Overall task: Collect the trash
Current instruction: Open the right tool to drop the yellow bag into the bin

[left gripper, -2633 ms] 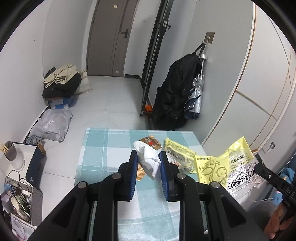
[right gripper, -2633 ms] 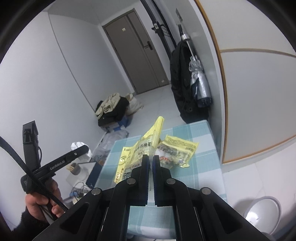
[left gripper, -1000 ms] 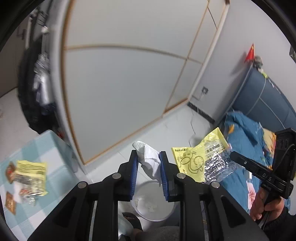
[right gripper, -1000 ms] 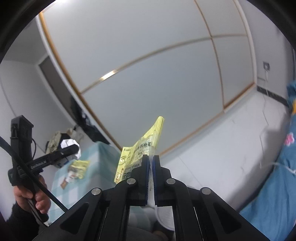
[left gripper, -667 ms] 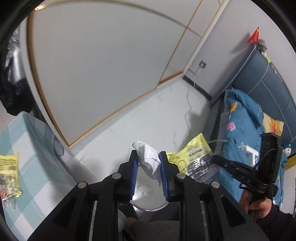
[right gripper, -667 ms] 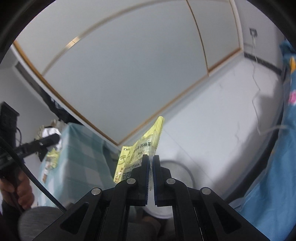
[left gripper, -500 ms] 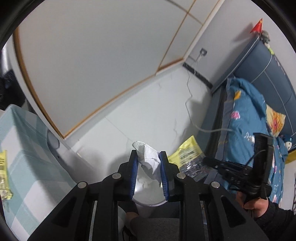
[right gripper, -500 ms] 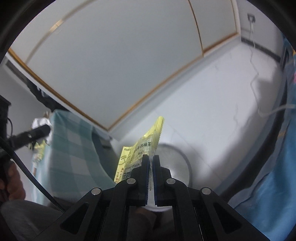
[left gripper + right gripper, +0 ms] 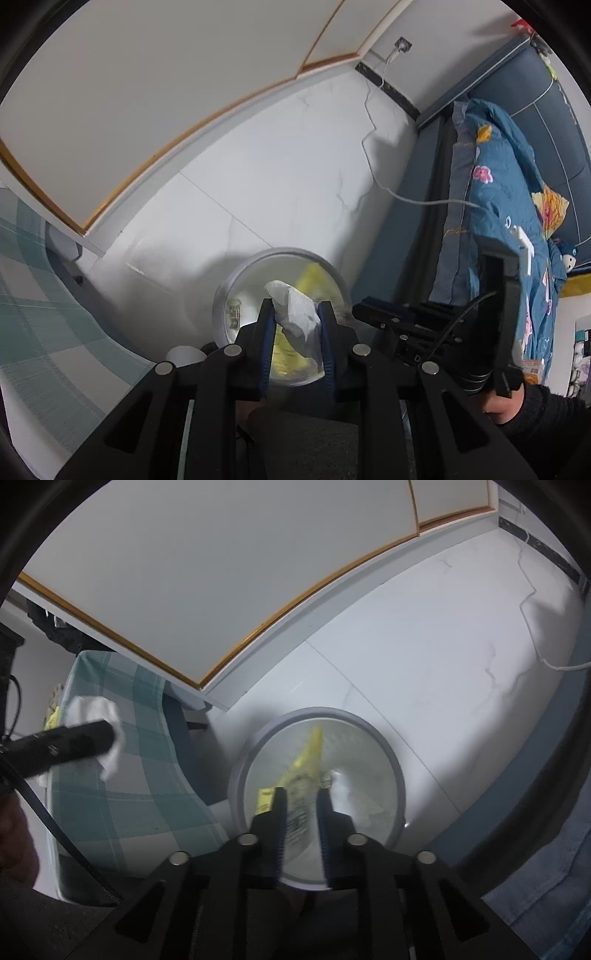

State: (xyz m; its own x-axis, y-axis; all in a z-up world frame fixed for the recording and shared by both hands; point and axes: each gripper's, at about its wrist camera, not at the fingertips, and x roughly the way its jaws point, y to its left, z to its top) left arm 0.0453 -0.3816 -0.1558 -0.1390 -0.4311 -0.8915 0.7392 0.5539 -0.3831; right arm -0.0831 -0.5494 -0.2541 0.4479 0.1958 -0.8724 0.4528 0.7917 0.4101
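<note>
My left gripper (image 9: 295, 314) is shut on a crumpled white tissue (image 9: 297, 319) and holds it above the round grey trash bin (image 9: 221, 295) on the floor. My right gripper (image 9: 300, 797) is open above the same bin (image 9: 391, 760). The yellow snack wrapper (image 9: 304, 764) is blurred and falling into the bin, free of the fingers; it also shows in the left wrist view (image 9: 314, 282). The tissue shows in the right wrist view (image 9: 99, 716) at the tip of the left gripper, over the table.
The table with the teal checked cloth (image 9: 122, 775) stands left of the bin. A bed with a blue floral cover (image 9: 509, 206) lies to the right. A white cable (image 9: 406, 195) runs across the pale floor. A white wall panel with wood trim stands behind.
Both grippers swung from the table to above the bin. My right gripper opened and let go of the yellow wrapper, which drops into the bin. The left still holds the tissue.
</note>
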